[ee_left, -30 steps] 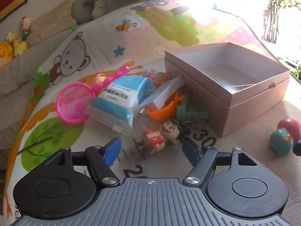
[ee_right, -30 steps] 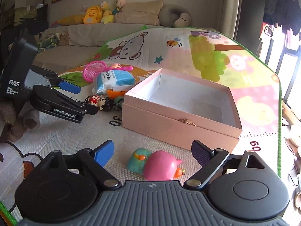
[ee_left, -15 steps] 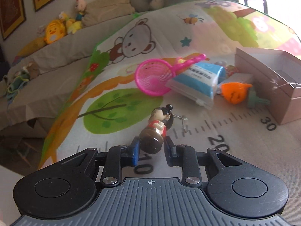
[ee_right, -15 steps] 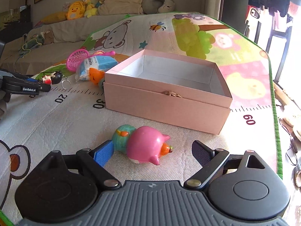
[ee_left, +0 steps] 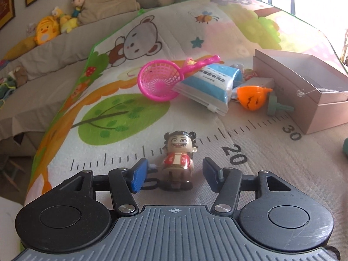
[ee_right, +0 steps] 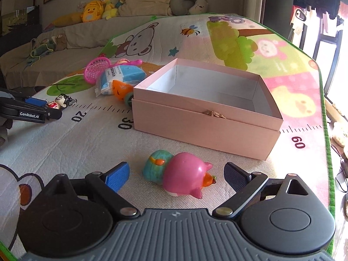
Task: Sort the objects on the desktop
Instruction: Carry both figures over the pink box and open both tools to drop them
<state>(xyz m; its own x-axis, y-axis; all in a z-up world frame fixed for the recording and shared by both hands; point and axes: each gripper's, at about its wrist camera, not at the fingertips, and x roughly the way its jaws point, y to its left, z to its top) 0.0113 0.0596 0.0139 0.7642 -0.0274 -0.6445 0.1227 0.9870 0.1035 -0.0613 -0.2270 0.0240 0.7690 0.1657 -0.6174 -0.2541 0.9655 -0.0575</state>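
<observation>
A small doll figurine (ee_left: 178,161) with black hair and a red jacket stands upright on the mat between the open fingers of my left gripper (ee_left: 174,173), free of both pads. It also shows in the right wrist view (ee_right: 59,101). My right gripper (ee_right: 176,175) is open around a pink pig toy (ee_right: 186,177) and a teal toy (ee_right: 156,168) that lie on the mat, touching neither. The open pink box (ee_right: 206,117) stands empty beyond them.
A pink toy net (ee_left: 159,81), a blue tissue pack (ee_left: 209,87), an orange toy (ee_left: 252,97) and a grey-green piece (ee_left: 275,107) lie left of the box (ee_left: 304,95). Plush toys line the sofa (ee_right: 97,10) behind the mat.
My left gripper closed on the doll, carried it left away from the pile, set it upright on the mat and opened. My right gripper stayed open around the pig and teal toys.
</observation>
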